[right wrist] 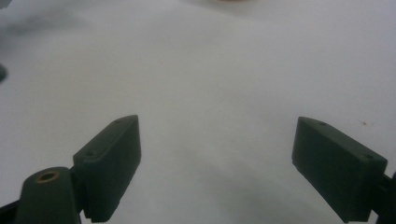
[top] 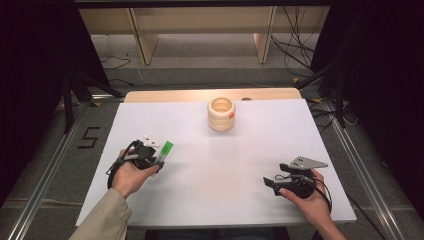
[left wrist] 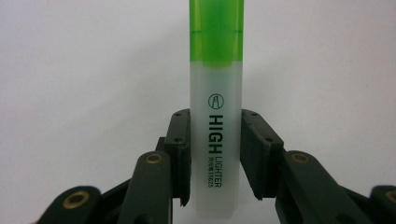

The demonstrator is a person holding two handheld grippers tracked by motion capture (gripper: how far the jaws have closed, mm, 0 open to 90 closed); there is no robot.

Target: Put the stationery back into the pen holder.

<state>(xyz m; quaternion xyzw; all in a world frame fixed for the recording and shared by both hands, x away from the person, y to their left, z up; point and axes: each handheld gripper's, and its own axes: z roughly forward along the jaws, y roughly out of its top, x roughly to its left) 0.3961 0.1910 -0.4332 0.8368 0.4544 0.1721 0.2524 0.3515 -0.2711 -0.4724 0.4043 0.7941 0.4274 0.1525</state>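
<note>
Your left gripper (left wrist: 215, 154) is closed partway on a highlighter (left wrist: 215, 116), with one pad (left wrist: 180, 154) pressed against each flat side of its frosted white barrel. The barrel runs lengthwise between the jaws, its printed side facing the gripper's camera; the green cap points straight ahead, away from your hand, and the blunt rear end sits back between the jaw arms. In the high view the same left gripper (top: 159, 161) lies low over the white worktop (top: 225, 170), and the highlighter (top: 164, 151) juts out past its tips, cap foremost.

Your right gripper (right wrist: 217, 163) stands wide open with nothing between its pads; bare worktop (right wrist: 210, 84) lies under and ahead of it. In the high view this right gripper (top: 270, 184) rests in your hand well apart from the left one, jaws turned toward it, with the grey three-cornered plate on top.

Farther out, ahead of both grippers and well beyond the highlighter's cap, a pale ribbed wooden cup (top: 221, 114) stands upright, mouth open upward, near the far edge of the worktop.
</note>
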